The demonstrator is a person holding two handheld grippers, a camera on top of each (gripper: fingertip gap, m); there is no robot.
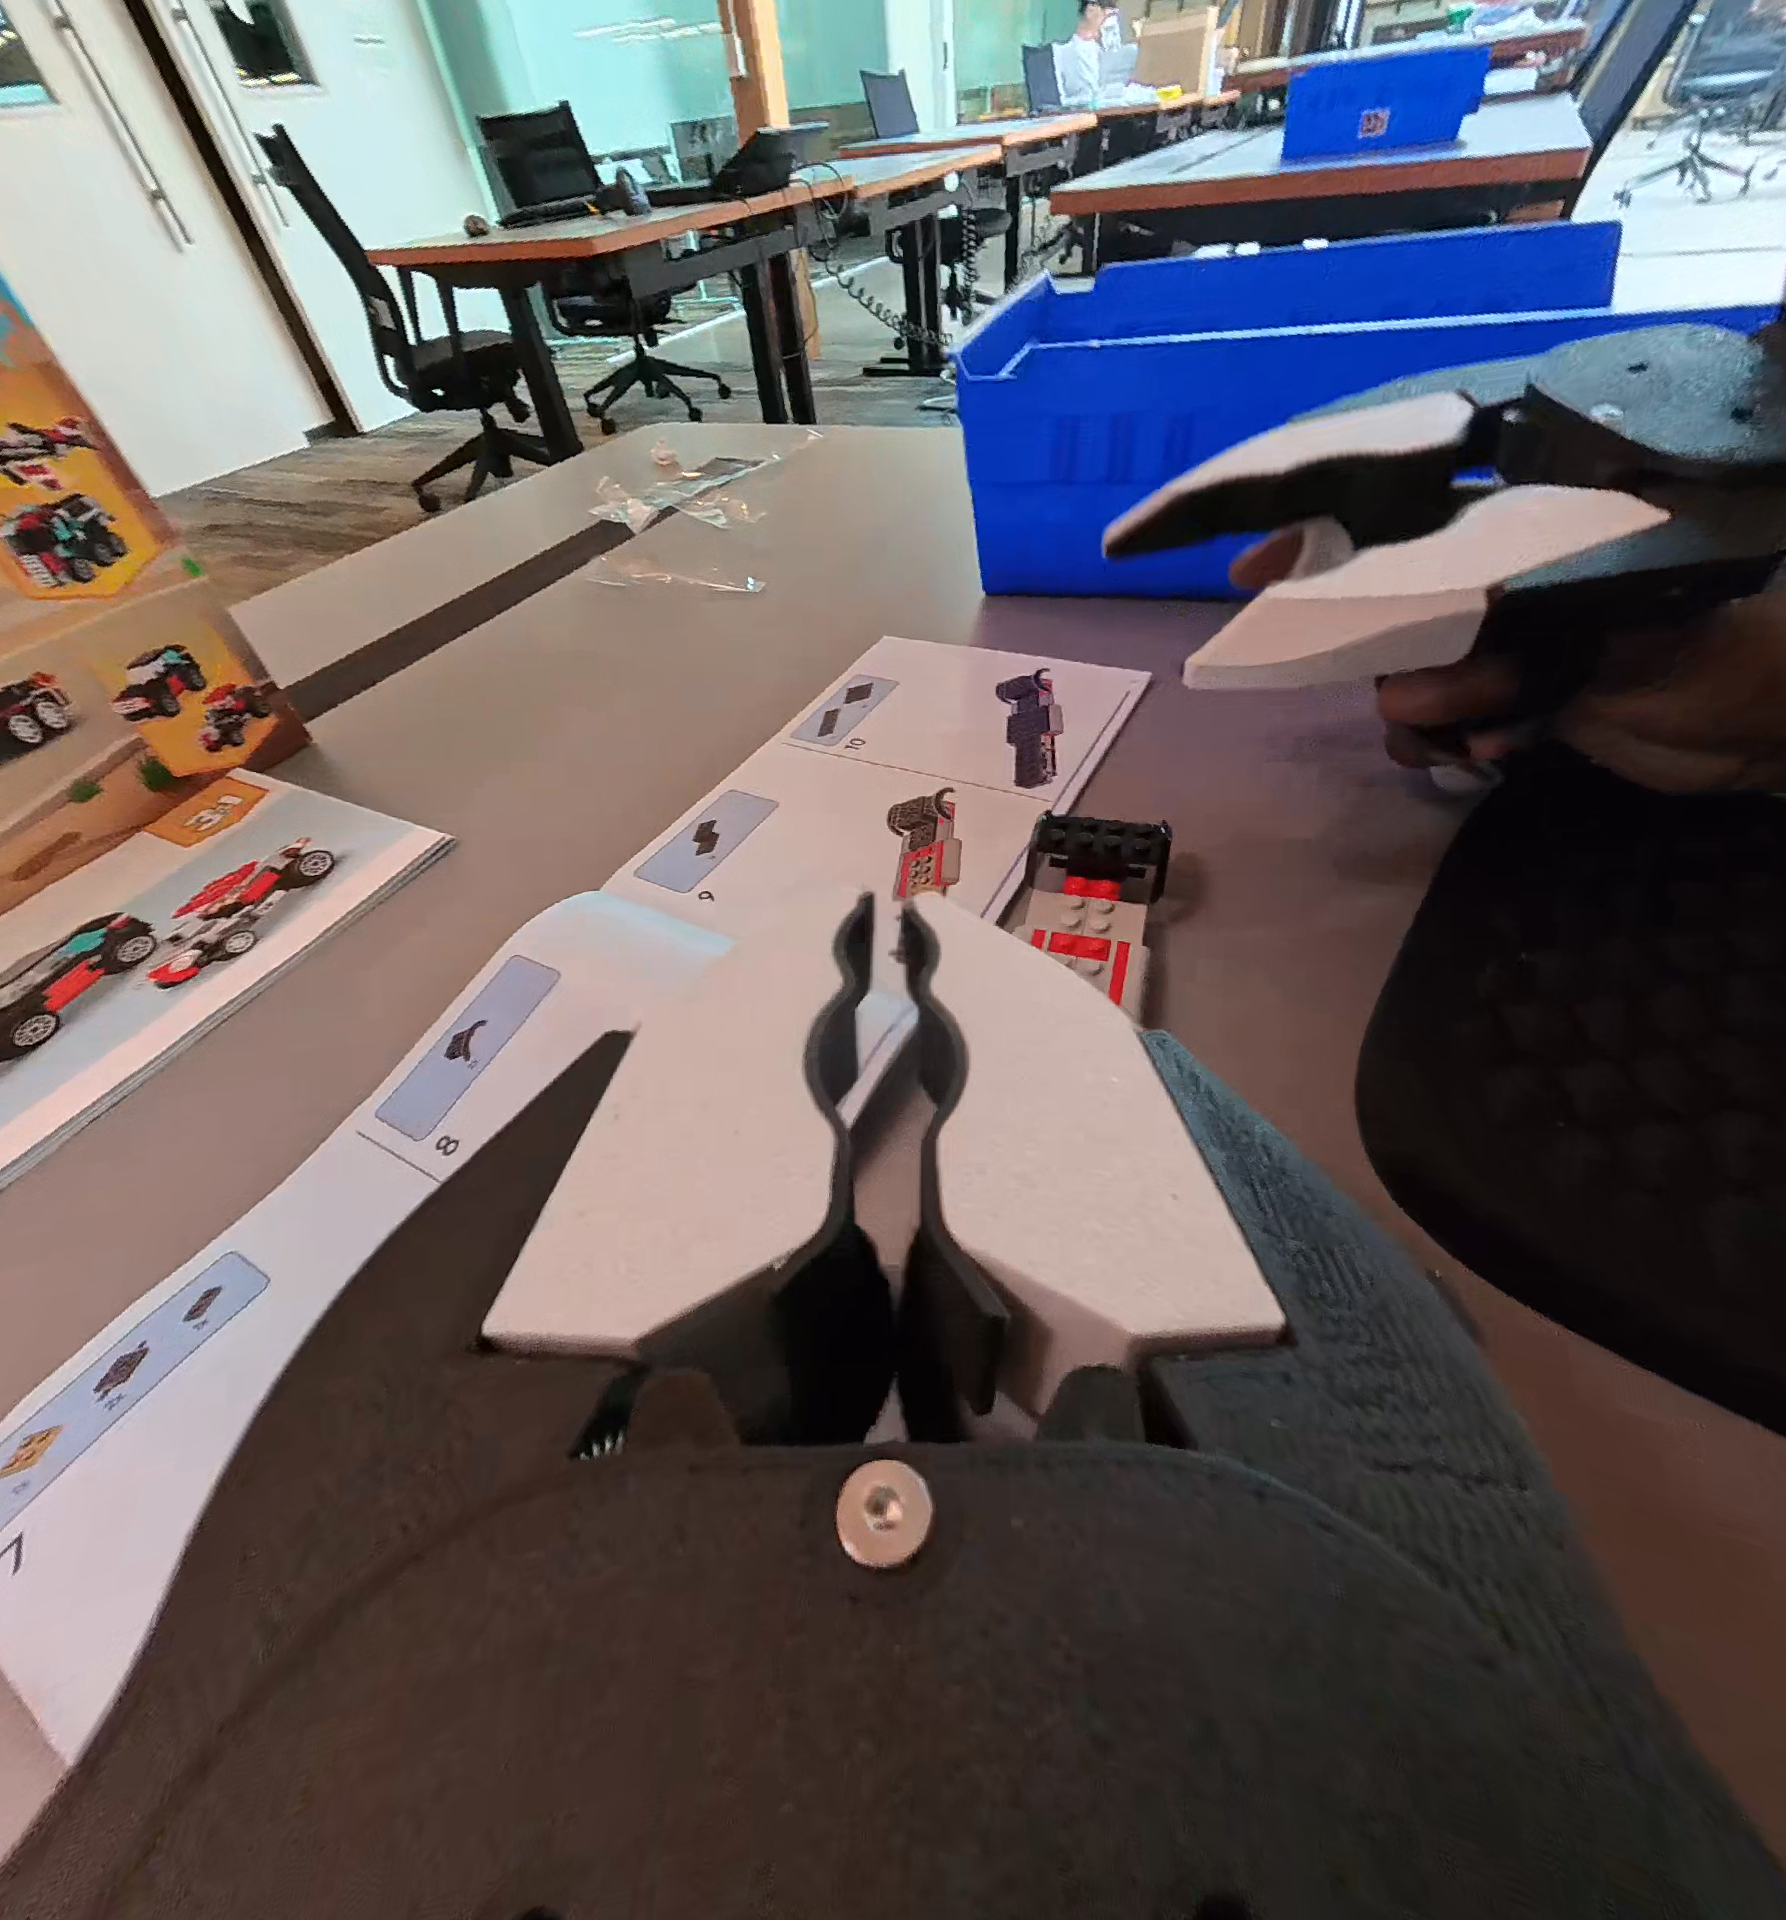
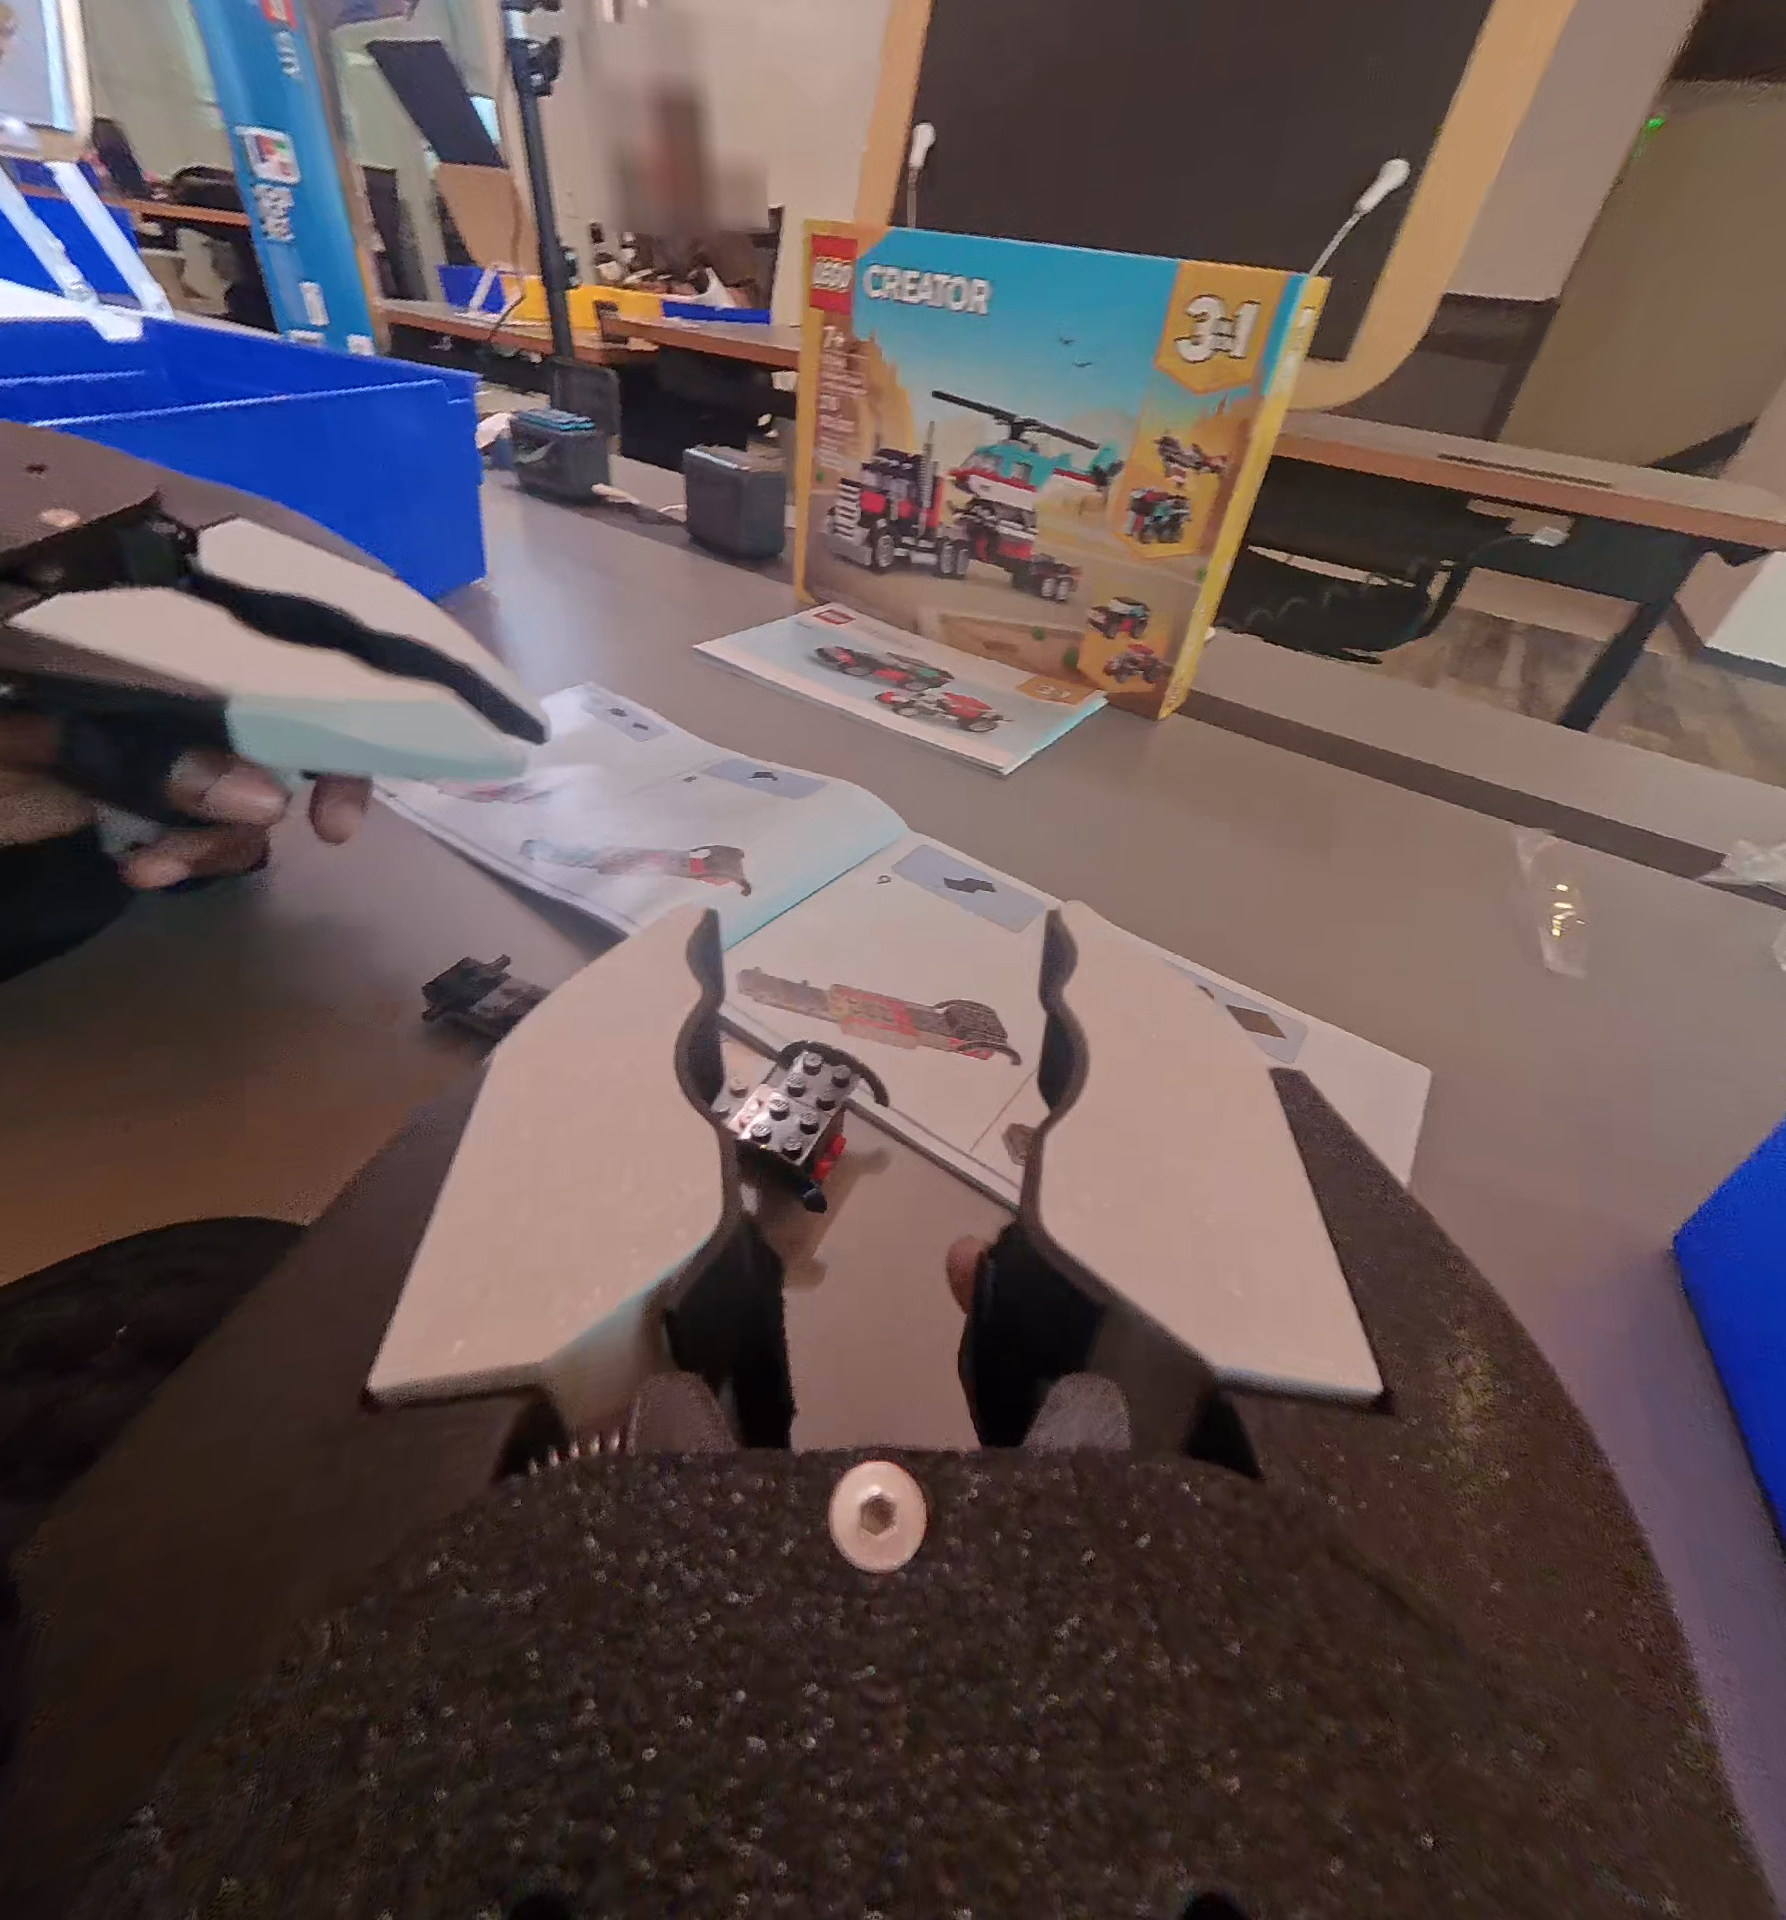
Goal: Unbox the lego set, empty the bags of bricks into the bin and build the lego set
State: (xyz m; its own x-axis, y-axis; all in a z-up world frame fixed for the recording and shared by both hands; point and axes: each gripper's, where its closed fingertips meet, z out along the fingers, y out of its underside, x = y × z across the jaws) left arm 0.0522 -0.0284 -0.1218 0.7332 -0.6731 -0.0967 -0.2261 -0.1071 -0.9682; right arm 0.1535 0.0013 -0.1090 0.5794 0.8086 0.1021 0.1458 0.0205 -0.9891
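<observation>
The left gripper point(image 1: 887, 914) has its two fingers almost pressed together, with only a thin crack between the tips, and nothing is in it. It hangs low over the open instruction book point(image 1: 515, 1039) that lies flat on the grey counter point(image 1: 660, 665). Just past its tips, beside the edge of the page, sits the small lego build point(image 1: 1091, 904), made of grey, red and black bricks. The right gripper point(image 2: 878, 935) is spread wide and holds nothing. It points down at the same lego build point(image 2: 795, 1117), which rests on the counter point(image 2: 1388, 831) at the edge of the open instruction book point(image 2: 1076, 1039). A little black piece point(image 2: 473, 1003) lies on the counter to the left, apart from the build. The lego box point(image 2: 1045, 468) stands upright at the back, and a closed booklet point(image 2: 899, 686) lies flat right in front of it. A blue bin point(image 1: 1232, 457) stands on the counter behind the open book. A few empty clear bags point(image 1: 681, 499) lie farther back on the counter. A hand point(image 1: 1616, 696) wraps the handle of the right gripper point(image 1: 1169, 603), which floats above the counter near the bin.
</observation>
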